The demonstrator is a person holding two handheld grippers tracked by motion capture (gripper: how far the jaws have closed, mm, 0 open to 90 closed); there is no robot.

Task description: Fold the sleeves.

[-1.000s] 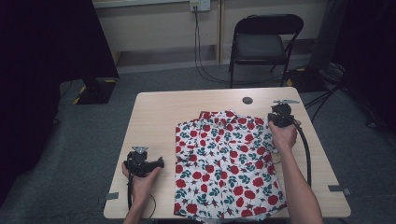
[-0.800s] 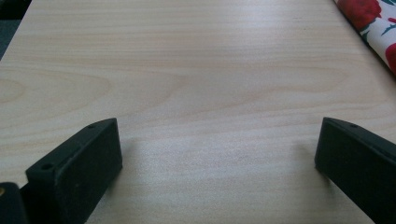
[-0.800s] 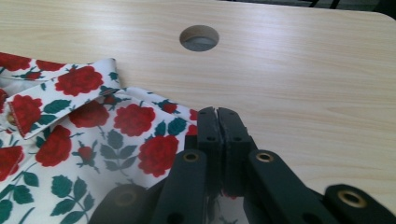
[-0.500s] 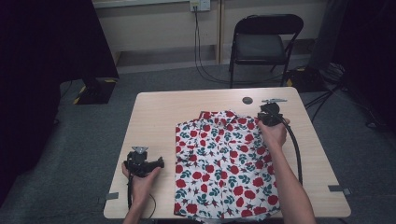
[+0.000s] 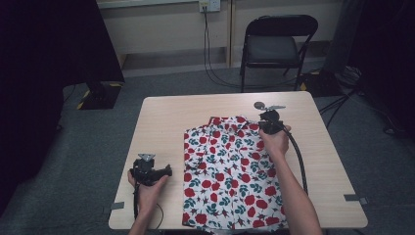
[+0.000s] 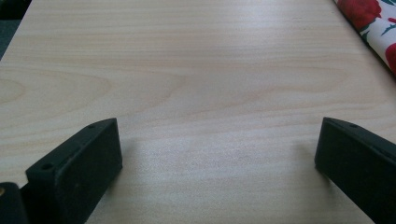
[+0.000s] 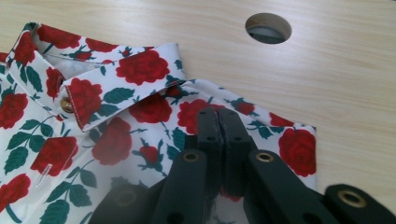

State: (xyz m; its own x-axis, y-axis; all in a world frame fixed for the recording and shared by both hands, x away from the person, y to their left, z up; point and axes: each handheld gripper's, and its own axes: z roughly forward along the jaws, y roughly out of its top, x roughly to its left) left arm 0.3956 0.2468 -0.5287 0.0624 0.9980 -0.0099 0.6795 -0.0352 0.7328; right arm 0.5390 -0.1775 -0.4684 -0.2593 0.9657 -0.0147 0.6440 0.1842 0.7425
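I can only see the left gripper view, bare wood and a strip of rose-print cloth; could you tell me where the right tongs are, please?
Observer: The right tongs are over the shirt's shoulder, beside the collar.
Operator: Thank you; are they open?
Observer: No, shut; whether they pinch cloth I cannot tell.
Operator: Anything beyond the shirt?
Observer: A round hole in the table, just past that shoulder.

- The table (image 5: pixel 171 117), pale wood grain, fills the centre of the high view.
- A folded rose-print shirt (image 5: pixel 230 176) lies flat on its right-centre part, collar toward the upper frame.
- A round hole (image 5: pixel 258 105) sits in the tabletop just above the collar.
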